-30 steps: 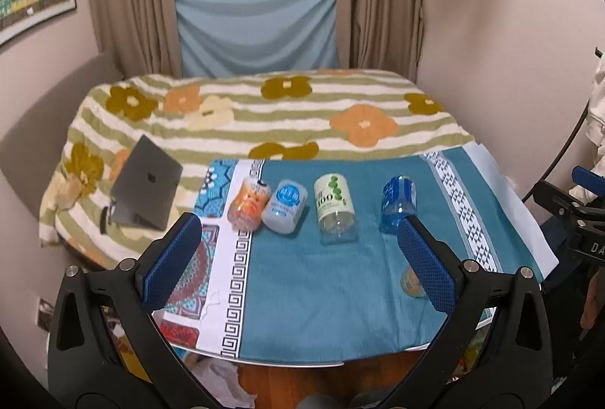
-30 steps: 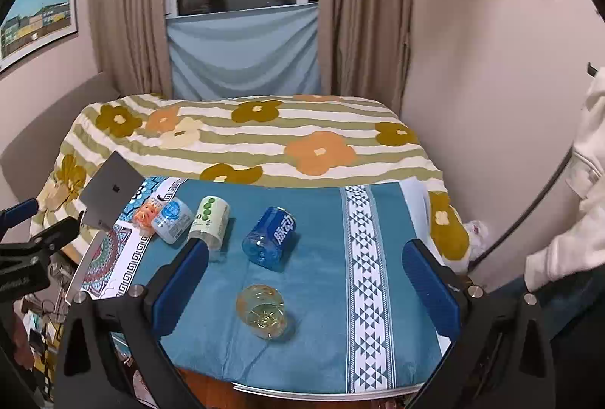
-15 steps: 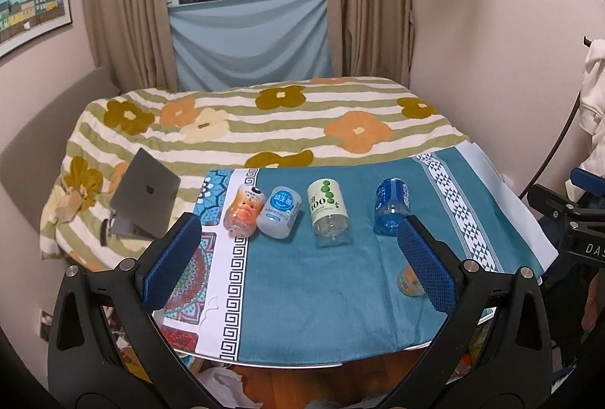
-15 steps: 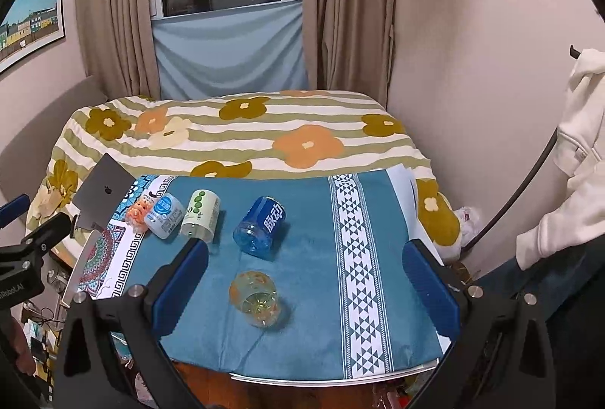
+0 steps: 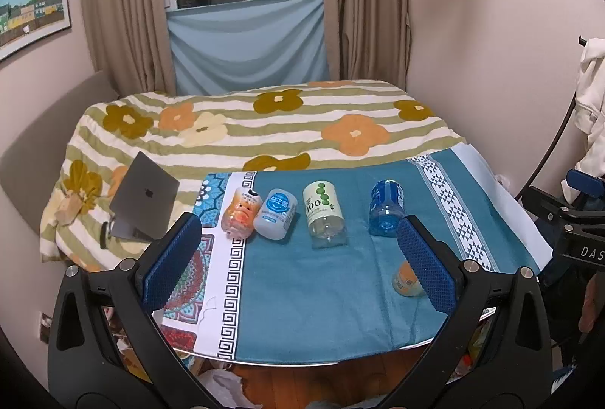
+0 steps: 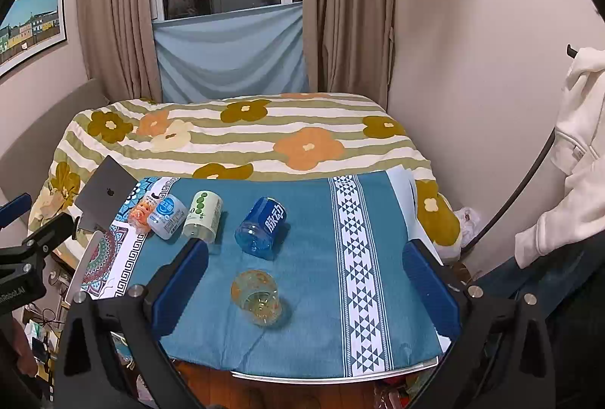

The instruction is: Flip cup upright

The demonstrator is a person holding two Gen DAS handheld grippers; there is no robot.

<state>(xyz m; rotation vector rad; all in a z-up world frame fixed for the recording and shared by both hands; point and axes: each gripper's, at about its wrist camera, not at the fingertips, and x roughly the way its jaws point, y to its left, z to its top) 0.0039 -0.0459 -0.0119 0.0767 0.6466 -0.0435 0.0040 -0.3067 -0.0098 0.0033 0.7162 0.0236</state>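
A small clear cup with orange print [image 6: 257,297] lies on its side on the teal tablecloth [image 6: 321,295], its open mouth facing me. In the left wrist view the cup [image 5: 404,280] is partly hidden behind the right finger. My right gripper [image 6: 306,280] is open and empty, held above the table's near edge with the cup between its fingers in the image. My left gripper [image 5: 298,265] is open and empty, back from the table, with the cup at its right finger.
Several cut bottles lie on their sides in a row: orange [image 5: 242,214], white-blue [image 5: 276,212], green-dotted [image 5: 323,214], blue [image 5: 385,206]. A laptop [image 5: 141,199] stands on the flowered bed behind. The table edge [image 6: 332,377] is near. White clothing [image 6: 582,151] hangs at right.
Both grippers have pulled back and risen a little, so the table sits lower and smaller in both views. The cup and the bottles have not moved.
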